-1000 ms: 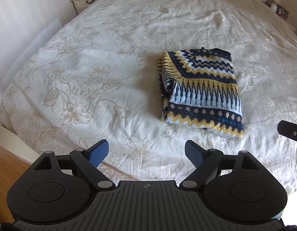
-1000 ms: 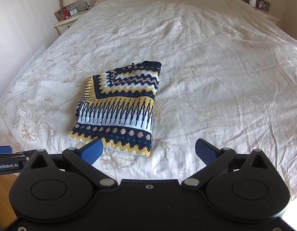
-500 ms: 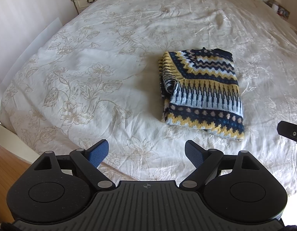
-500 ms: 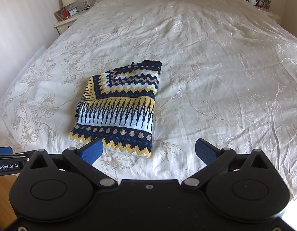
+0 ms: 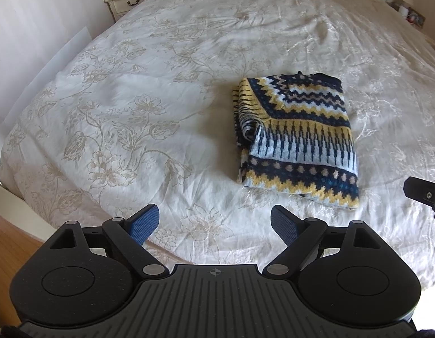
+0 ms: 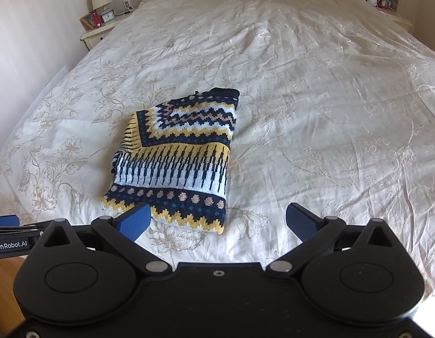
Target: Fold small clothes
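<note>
With the left tool (image 5: 214, 222) and right tool (image 6: 217, 219) both spread wide and empty, the folded patterned sweater (image 6: 178, 157) on the bed (image 6: 316, 98) could unravel if its loose left layers are snagged.

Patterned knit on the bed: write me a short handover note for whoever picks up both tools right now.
Left tool: open, nothing between its pads, held above the near edge of the bed.
Right tool: open, nothing held, just short of the knit's near hem.
Patterned knit: lies on the cream bedspread as a compact folded rectangle, hem toward the tools. Neither tool touches it.
Done: the knit looks folded, though its left edge shows loose bunched layers.
Left: perhaps tidy that edge. No other clothes are in view.
</note>
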### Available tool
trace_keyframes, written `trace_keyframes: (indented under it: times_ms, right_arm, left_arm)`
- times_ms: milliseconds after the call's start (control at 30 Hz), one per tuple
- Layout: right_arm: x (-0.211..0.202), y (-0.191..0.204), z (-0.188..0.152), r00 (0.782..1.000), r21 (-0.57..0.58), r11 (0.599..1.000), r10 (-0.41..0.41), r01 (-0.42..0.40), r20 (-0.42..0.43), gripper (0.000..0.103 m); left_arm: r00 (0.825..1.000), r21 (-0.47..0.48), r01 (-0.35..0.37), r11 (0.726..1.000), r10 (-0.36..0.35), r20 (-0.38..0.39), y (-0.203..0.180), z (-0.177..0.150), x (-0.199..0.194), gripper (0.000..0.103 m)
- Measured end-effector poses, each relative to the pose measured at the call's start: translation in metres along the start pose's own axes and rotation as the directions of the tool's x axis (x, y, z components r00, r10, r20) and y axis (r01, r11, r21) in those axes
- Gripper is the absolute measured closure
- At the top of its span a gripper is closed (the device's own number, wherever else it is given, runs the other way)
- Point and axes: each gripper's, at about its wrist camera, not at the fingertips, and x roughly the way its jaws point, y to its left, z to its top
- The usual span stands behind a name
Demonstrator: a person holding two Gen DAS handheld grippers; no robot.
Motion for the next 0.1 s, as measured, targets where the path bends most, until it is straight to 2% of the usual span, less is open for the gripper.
trace_keyframes:
  times_ms: [100]
  right_arm:
    - [0.0029, -0.0009, 0.0006, 1.000, 0.003, 1.000, 0.001, -0.001, -0.006, 0.001]
  left_arm:
    - [1.000, 0.004, 0.006, 1.000, -0.006, -0.004, -0.0003, 0.0024, 0.0033, 0.016]
